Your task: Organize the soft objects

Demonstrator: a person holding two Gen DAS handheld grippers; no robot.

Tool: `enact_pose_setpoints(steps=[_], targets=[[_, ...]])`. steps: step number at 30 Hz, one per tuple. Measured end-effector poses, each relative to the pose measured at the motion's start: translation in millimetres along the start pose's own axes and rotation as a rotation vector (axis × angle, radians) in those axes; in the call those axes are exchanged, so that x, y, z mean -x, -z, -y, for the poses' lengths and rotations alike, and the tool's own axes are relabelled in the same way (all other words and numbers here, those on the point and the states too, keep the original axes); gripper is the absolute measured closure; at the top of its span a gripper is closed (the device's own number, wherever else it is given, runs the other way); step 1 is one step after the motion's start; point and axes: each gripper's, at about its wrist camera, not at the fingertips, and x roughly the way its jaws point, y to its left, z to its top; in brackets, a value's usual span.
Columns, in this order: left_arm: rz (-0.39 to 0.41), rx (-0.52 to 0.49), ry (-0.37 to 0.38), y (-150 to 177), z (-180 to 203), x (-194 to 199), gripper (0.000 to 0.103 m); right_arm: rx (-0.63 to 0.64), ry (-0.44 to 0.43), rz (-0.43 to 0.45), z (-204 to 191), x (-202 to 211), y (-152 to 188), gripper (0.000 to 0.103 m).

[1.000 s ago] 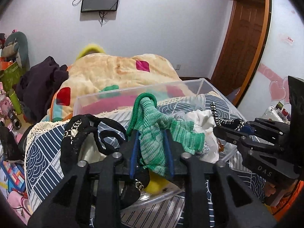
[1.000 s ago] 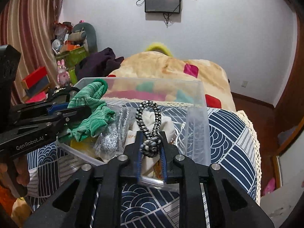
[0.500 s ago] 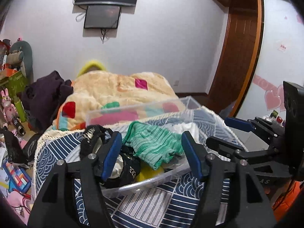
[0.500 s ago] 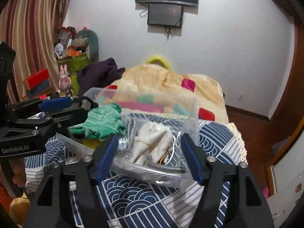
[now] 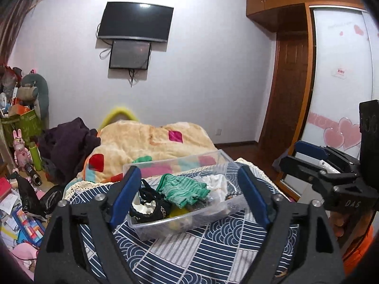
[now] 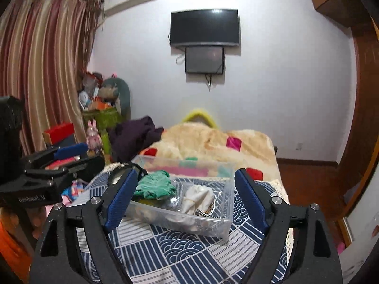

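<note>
A clear plastic bin (image 5: 151, 226) stands on a blue patterned cloth (image 5: 189, 253). In it lie a green knit piece (image 5: 184, 189), a black item with a chain (image 5: 151, 203), a white cloth (image 5: 216, 182) and a black-and-white braided cord (image 6: 203, 213). The bin also shows in the right wrist view (image 6: 180, 222). My left gripper (image 5: 189, 198) is open and empty, pulled back in front of the bin. My right gripper (image 6: 184, 197) is open and empty, also back from the bin. The green piece (image 6: 154, 184) and white cloth (image 6: 196, 196) show there too.
A bed with a beige quilt (image 5: 151, 142) and a dark garment (image 5: 66, 142) lies behind the bin. Toys and boxes (image 5: 21, 165) crowd the floor at the left. A wooden door (image 5: 289, 90) and wardrobe (image 5: 341, 75) stand at the right.
Both grippers let go: the left released the green knit piece and the right the braided cord into the bin. Both opened wide and drew back and up from the bin.
</note>
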Motion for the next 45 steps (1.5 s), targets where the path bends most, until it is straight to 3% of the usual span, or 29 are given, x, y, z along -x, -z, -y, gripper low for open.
enact_pose_setpoints(steps=[4, 9, 11, 45], targets=[[0.03, -0.002, -0.011, 6.7, 8.3, 15.2, 0.009, -0.015, -0.009, 0.023, -1.4, 8.4, 5.3, 0.018], [0.047, 0.01, -0.009, 13.5, 10.7, 25.9, 0.002, -0.013, 0.012, 0.05, -6.3, 12.9, 10.1, 0.003], [0.046, 0.006, -0.015, 15.7, 11.2, 27.6, 0.002, -0.015, 0.015, 0.055, -7.2, 13.6, 12.4, 0.002], [0.035, -0.006, -0.012, 31.4, 10.9, 26.5, 0.002, -0.033, 0.016, 0.028, -5.8, 17.7, 27.7, 0.001]])
